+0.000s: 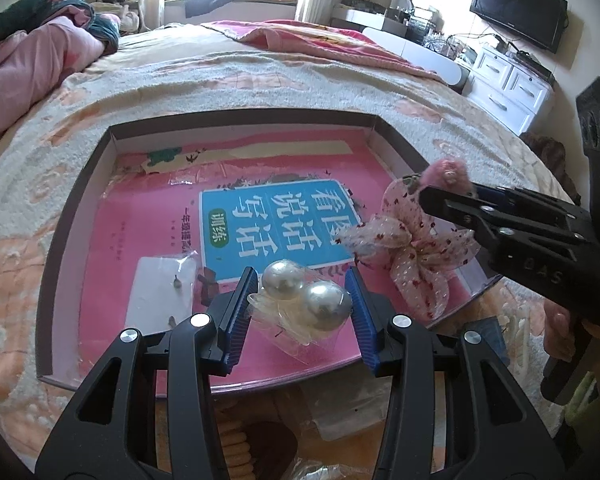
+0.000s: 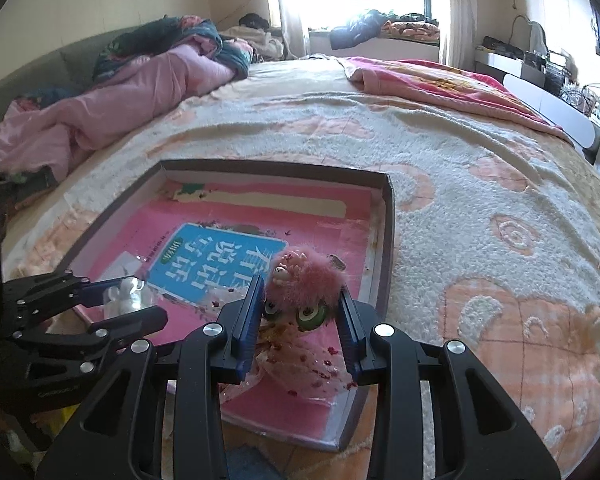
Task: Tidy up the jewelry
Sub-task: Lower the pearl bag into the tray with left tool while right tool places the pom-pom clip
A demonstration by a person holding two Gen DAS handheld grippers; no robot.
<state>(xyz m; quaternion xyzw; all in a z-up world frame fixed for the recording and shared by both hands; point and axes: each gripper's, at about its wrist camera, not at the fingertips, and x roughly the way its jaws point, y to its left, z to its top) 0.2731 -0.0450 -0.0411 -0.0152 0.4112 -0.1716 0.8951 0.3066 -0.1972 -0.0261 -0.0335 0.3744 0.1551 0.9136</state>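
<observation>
Left gripper point(image 1: 302, 300) angled down, clamping pearl ornament point(image 1: 306, 294).

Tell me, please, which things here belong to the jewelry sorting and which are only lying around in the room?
Part of the job:
- pearl ornament, held in left gripper
- pink fluffy hair ornament, held in right gripper
- shallow box
- small white card in the box

Lying about:
- pink quilt
- television
- white drawers

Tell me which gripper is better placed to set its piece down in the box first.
Left, probably. The left gripper holds the bagged pair of large pearl beads low over the pink book lining the shallow cardboard box, while the right gripper holds the fluffy pink hair ornament near the box's edge.
</observation>
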